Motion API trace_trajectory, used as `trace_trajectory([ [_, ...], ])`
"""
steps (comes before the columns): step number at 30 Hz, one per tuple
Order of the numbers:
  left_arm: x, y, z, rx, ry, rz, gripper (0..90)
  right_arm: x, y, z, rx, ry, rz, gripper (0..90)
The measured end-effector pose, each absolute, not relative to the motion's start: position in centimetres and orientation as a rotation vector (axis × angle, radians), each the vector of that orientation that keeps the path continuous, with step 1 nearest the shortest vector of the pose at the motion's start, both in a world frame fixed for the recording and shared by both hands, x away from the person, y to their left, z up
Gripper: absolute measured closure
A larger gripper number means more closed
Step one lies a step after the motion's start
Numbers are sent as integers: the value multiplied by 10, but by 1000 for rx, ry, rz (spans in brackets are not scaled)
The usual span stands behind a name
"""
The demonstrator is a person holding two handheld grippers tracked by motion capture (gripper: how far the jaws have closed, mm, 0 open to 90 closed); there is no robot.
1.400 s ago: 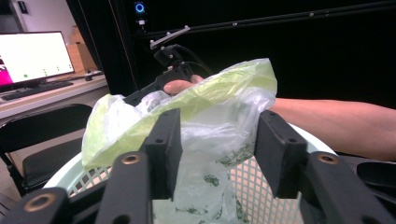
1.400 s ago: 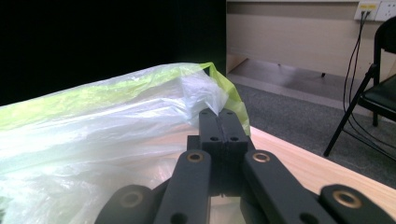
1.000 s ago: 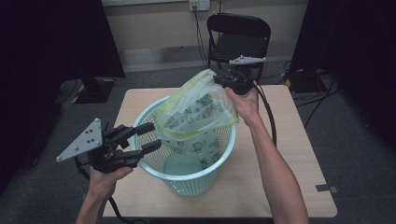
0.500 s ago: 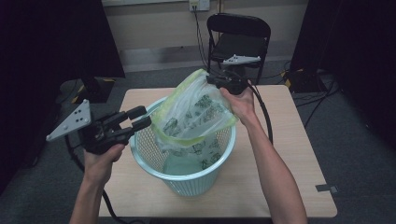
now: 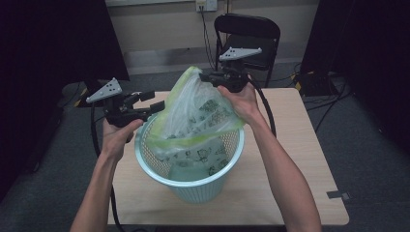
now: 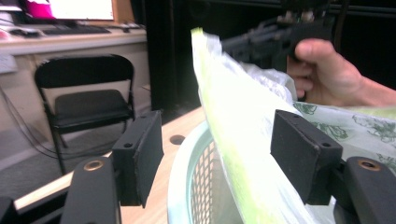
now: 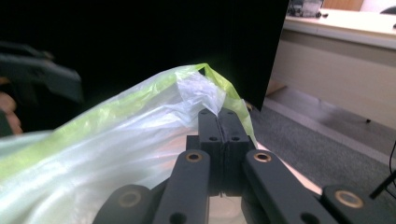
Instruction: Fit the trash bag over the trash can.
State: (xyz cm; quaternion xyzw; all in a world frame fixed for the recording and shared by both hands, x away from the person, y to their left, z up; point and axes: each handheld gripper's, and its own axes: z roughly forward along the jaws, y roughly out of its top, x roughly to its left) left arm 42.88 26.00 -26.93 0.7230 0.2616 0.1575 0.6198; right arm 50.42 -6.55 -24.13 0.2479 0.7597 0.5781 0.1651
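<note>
A translucent plastic bag [image 5: 198, 113] with a green rim and leaf print stands half out of a pale turquoise mesh basket [image 5: 164, 171] on the wooden table [image 5: 300, 145]. My right gripper [image 5: 207, 77] is shut on the bag's top edge and holds it up above the basket; in the right gripper view the jaws [image 7: 223, 128] pinch the crumpled rim of the bag [image 7: 130, 140]. My left gripper [image 5: 153, 100] is at the bag's left side. Its jaws have just been opening, and the green edge of the bag [image 6: 224, 116] runs between the pads [image 6: 137, 156] without being pressed.
A black folding chair [image 5: 251, 34] stands behind the table's far edge. Cables trail from both grippers across the table and the floor. Bare tabletop lies to the right of the basket and in front of it. The basket's rim [image 6: 187, 158] passes just below the left jaws.
My left gripper moved from the basket's near left side up to the bag's left edge, and its jaws widened. The right gripper lifted the bag's top a little higher.
</note>
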Motion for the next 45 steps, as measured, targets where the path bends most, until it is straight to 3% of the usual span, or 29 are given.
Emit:
trace_trajectory([
  [3,434,258,-272,1681,609,350,428,504,-63,-237,703,2160,1679,900],
  [5,437,252,-278,1729,584,339,545,502,-57,-235,686,2173,1659,899],
  [7,437,250,-279,1743,570,339,734,501,-55,-236,672,2184,1646,888],
  [8,436,250,-279,1760,569,353,821,499,-54,-236,655,2197,1630,818],
  [9,435,250,-280,1759,568,364,821,499,-54,-236,655,2197,1630,818],
  [10,434,251,-280,1746,559,366,889,498,-55,-236,652,2196,1626,763],
  [11,434,252,-280,1740,556,360,900,497,-56,-235,658,2188,1625,714],
  [12,433,255,-280,1732,550,359,900,495,-60,-235,675,2178,1622,586],
  [18,423,266,-282,1706,557,382,900,489,-79,-236,728,2122,1615,428],
  [33,404,308,-293,1646,629,419,900,465,-132,-263,852,2055,1654,410],
  [36,406,299,-288,1612,626,424,670,469,-131,-272,850,2127,1657,532],
  [37,406,299,-288,1612,626,424,622,469,-131,-272,850,2127,1657,532],
  [38,406,297,-286,1606,614,407,555,470,-126,-275,838,2149,1650,636],
  [39,407,294,-285,1598,618,411,555,470,-126,-275,838,2149,1650,636],
  [40,407,292,-284,1591,616,410,469,470,-122,-276,833,2153,1652,747],
  [42,408,287,-282,1583,615,386,433,470,-120,-276,821,2156,1656,781],
  [44,413,280,-285,1614,649,395,371,470,-115,-273,809,2150,1653,876],
  [45,413,280,-285,1614,649,395,391,470,-115,-273,809,2150,1653,876],
])
